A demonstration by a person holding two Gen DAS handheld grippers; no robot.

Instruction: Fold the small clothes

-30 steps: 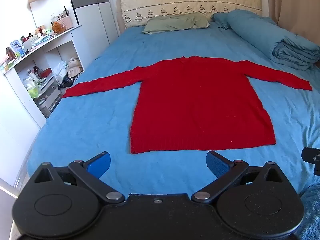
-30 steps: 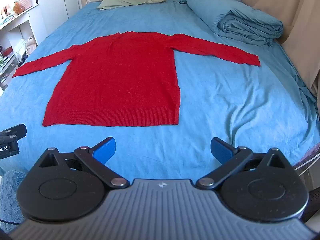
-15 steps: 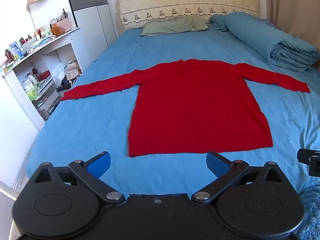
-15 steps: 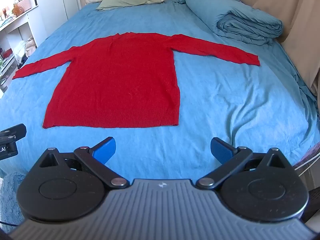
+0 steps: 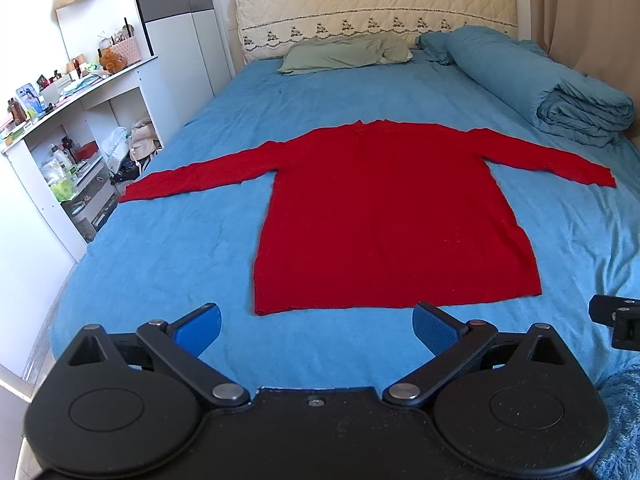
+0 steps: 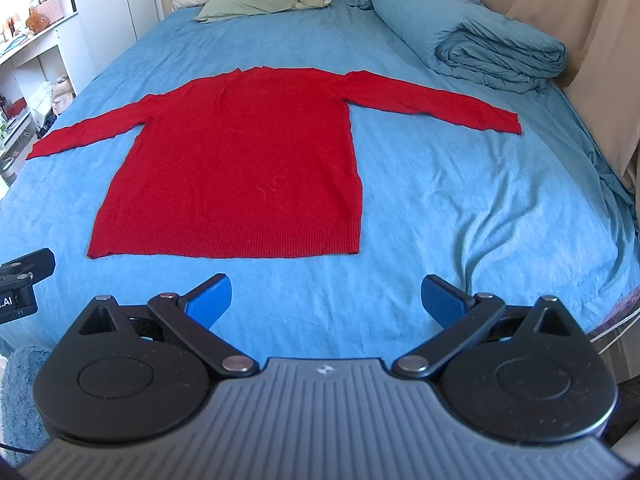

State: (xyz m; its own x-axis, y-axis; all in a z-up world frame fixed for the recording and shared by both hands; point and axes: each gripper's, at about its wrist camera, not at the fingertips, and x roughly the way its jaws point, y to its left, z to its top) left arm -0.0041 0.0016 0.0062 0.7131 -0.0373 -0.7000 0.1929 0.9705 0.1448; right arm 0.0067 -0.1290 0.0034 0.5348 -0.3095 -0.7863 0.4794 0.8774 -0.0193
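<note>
A red long-sleeved sweater [image 5: 384,216] lies flat on the blue bed sheet [image 5: 168,248], both sleeves spread out to the sides and the hem toward me. It also shows in the right wrist view [image 6: 240,168]. My left gripper [image 5: 318,326] is open and empty, hovering just short of the hem near its left half. My right gripper [image 6: 326,298] is open and empty, short of the hem near its right corner. Neither touches the sweater.
A rolled blue duvet [image 5: 540,88] lies along the bed's right side, also in the right wrist view [image 6: 480,36]. A green pillow [image 5: 344,54] sits by the headboard. White shelves [image 5: 68,128] with clutter stand left of the bed. A curtain [image 6: 580,20] hangs on the right.
Both grippers have tilted or risen slightly, so the sweater sits a little lower in each view. The sweater has not moved and both grippers stay open.
</note>
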